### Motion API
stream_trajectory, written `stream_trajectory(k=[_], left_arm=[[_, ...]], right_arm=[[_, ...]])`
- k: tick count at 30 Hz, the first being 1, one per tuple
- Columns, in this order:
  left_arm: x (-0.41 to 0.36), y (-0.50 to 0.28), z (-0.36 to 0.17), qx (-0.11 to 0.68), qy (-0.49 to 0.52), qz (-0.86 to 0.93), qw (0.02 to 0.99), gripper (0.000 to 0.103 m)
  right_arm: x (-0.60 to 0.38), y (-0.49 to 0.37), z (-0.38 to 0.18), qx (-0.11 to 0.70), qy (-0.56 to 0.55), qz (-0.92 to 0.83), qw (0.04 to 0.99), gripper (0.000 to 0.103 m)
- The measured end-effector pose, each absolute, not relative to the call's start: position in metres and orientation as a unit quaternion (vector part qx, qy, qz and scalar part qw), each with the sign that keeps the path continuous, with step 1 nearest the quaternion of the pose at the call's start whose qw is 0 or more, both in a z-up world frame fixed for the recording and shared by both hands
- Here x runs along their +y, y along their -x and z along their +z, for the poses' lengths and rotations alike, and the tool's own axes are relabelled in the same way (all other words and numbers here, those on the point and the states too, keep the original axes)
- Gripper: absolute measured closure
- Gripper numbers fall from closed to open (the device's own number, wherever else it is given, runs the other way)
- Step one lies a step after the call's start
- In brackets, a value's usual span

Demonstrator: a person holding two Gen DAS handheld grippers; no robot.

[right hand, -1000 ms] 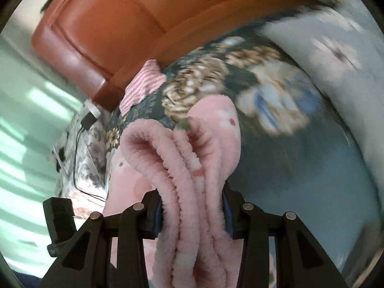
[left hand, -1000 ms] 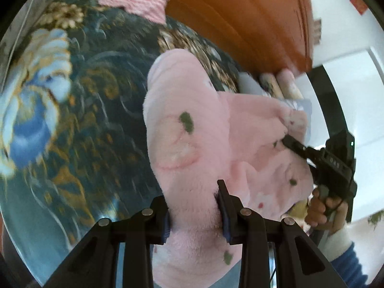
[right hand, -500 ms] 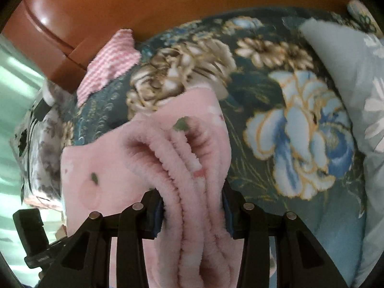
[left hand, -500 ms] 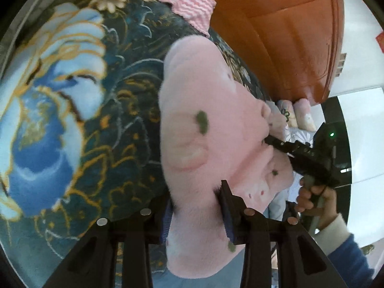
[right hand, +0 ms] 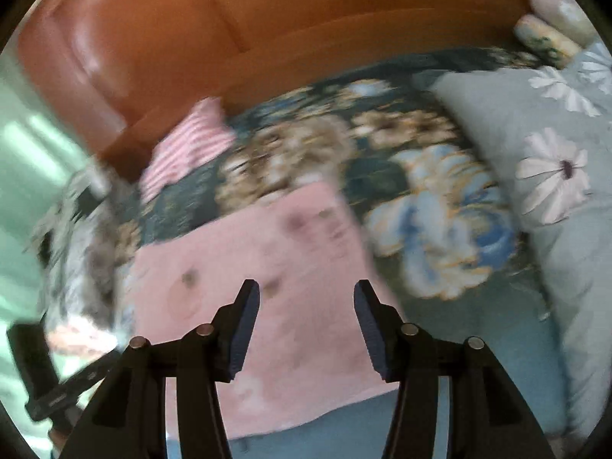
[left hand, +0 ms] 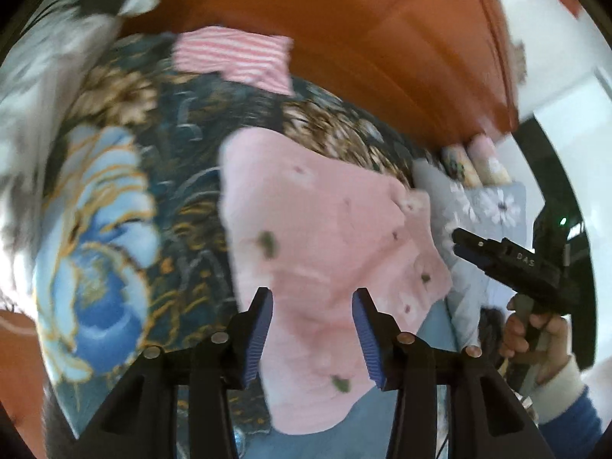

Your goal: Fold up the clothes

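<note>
A pink fleece garment (left hand: 321,252) with small dark spots lies folded flat on the floral bedspread (left hand: 107,252). It also shows in the right wrist view (right hand: 283,267). My left gripper (left hand: 311,302) is open and empty just above the garment's near edge. My right gripper (right hand: 306,298) is open and empty above the garment too. The right gripper also shows in the left wrist view (left hand: 464,244), off the garment's right side, held by a hand.
A pink-and-white striped folded cloth (left hand: 237,57) lies near the orange wooden headboard (left hand: 363,38). A grey pillow with white daisies (right hand: 547,176) lies to the right. A patterned grey cloth (right hand: 80,237) lies to the left. Both views are blurred.
Both grippers have let go of the pink garment and opened. The garment now lies flat on the bedspread. Both grippers have drawn back from it.
</note>
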State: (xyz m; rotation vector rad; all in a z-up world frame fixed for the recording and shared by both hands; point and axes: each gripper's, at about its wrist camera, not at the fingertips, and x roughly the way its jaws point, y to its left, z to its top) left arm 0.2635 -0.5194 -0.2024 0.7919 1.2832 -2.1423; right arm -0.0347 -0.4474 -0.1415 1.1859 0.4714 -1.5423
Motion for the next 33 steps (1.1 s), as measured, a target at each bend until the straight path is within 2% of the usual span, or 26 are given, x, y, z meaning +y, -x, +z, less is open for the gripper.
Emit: stream_trajectory(k=[6,9,13,17,23,24,25,27,33], left_arm=[[-0.512,-0.230,-0.222,0.449,-0.337,-0.791,0.244,0.055],[-0.513,-0.226,-0.227,0.440,-0.351,-0.790,0.243,0.055],[-0.506,-0.235,-0.213,0.443,-0.346,-0.788,0.251,0.055],[-0.481,-0.246,-0.204,0.457,-0.340,-0.778,0.265,0.052],[-0.426,-0.246,-0.191,0.459,-0.368,-0.766,0.258,0.048],[-0.415,-0.246,-0.184,0.457,-0.368,-0.768,0.256,0.044],[-0.405,-0.247,-0.177,0.452,-0.368,-0.771,0.256,0.035],[-0.382,-0.248,-0.164,0.427,-0.368,-0.783,0.262,0.027],[-0.334,-0.247,-0.135,0.379,-0.374,-0.801,0.272,0.015]], right_arm=[[-0.437,0.017,-0.183,0.223,-0.500,-0.656,0.519,0.050],[-0.434,0.032,-0.195,0.182,-0.527,-0.663,0.499,0.050],[-0.427,0.029,-0.185,0.150,-0.531,-0.675,0.489,0.050],[-0.386,0.008,-0.173,0.109,-0.526,-0.684,0.494,0.050],[-0.291,-0.026,-0.190,0.110,-0.550,-0.680,0.472,0.050],[-0.275,-0.028,-0.189,0.100,-0.551,-0.685,0.466,0.050],[-0.259,-0.030,-0.187,0.090,-0.552,-0.690,0.460,0.050],[-0.227,-0.035,-0.183,0.070,-0.553,-0.699,0.448,0.050],[-0.168,-0.055,-0.173,0.016,-0.549,-0.710,0.440,0.049]])
